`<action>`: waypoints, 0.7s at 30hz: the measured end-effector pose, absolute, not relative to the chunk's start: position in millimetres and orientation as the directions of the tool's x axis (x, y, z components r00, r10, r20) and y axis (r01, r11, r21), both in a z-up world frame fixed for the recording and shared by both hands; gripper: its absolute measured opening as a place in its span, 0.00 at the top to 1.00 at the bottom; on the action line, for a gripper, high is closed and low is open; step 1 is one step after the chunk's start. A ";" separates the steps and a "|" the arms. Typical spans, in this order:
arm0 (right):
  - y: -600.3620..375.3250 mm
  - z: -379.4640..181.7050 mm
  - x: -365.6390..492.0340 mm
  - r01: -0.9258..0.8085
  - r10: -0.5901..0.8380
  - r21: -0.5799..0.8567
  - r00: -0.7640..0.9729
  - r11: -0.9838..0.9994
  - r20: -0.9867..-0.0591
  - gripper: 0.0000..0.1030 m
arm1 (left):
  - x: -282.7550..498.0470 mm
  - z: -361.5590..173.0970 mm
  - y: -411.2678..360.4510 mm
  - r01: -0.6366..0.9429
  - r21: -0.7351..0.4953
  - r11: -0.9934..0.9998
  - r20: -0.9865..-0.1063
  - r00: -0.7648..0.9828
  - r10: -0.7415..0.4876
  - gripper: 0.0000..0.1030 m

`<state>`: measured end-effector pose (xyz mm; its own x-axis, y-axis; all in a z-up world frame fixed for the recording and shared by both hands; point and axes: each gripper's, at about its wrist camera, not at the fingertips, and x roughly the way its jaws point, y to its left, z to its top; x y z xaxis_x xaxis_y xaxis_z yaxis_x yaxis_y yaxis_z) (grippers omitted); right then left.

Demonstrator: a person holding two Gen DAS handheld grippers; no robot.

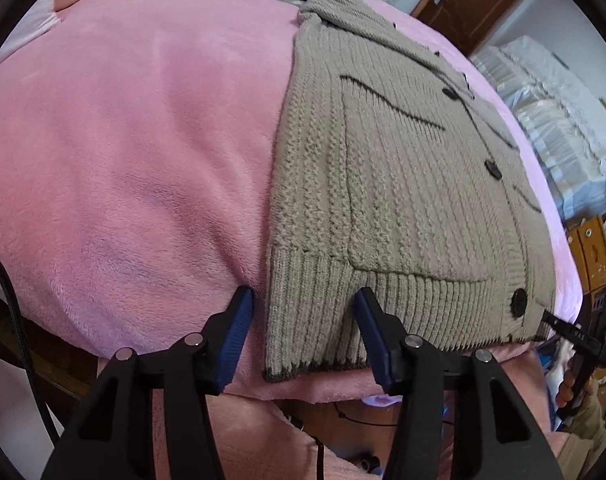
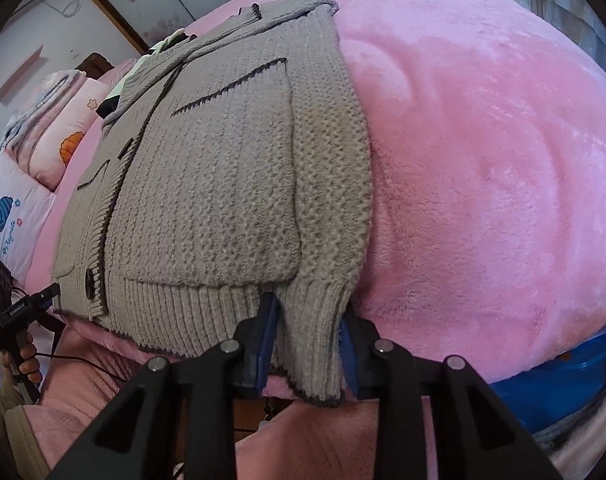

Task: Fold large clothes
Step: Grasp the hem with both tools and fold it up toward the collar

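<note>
Cardigan (image 1: 403,184) hem, left fingers (image 1: 239,320) straddling, right fingers (image 2: 269,320) pinching

The cardigan (image 1: 403,184) lies on the blanket (image 1: 143,160), hem at its near edge. Pillows (image 2: 43,168) sit at the far-left corner, beyond the collar.
</note>
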<state>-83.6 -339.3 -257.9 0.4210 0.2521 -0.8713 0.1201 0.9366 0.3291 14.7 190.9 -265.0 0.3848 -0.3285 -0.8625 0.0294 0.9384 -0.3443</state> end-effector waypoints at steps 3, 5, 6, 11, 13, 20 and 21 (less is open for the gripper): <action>-337.7 -258.9 -81.3 0.114 0.242 0.316 0.421 0.942 -0.874 0.70 | 17.1 -265.0 184.4 0.046 -0.311 0.949 -0.877 0.372 -0.305 0.48; -335.9 -258.6 -81.4 0.109 0.234 0.304 0.417 0.946 -0.878 0.72 | 18.2 -263.5 180.9 0.059 -0.288 0.956 -0.886 0.363 -0.289 0.57; -334.5 -257.4 -81.5 0.104 0.229 0.295 0.415 0.950 -0.881 0.75 | 19.0 -261.5 175.7 0.082 -0.287 0.954 -0.888 0.351 -0.297 0.79; -316.7 -248.5 -77.6 0.064 0.194 0.240 0.408 0.969 -0.892 0.91 | 16.5 -242.3 145.3 0.181 -0.214 0.960 -0.897 0.352 -0.266 0.93; -313.7 -240.8 -77.7 0.053 0.194 0.237 0.418 0.970 -0.888 0.92 | 17.8 -227.1 141.2 0.180 -0.268 0.946 -0.877 0.361 -0.317 0.93; -310.5 -175.5 -68.6 -0.017 0.308 0.357 0.544 0.934 -0.780 0.92 | 42.2 -155.5 145.9 0.151 -0.517 0.843 -0.716 0.464 -0.522 0.93; -310.6 -162.0 -64.7 -0.034 0.322 0.370 0.570 0.928 -0.756 0.92 | 49.6 -143.2 147.4 0.144 -0.547 0.825 -0.689 0.483 -0.541 0.93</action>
<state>-64.7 -310.6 -162.0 0.5700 0.3224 -0.7558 -0.0340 0.9283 0.3703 49.6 147.4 -143.2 0.4832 -0.5407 -0.6886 0.1438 0.8248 -0.5468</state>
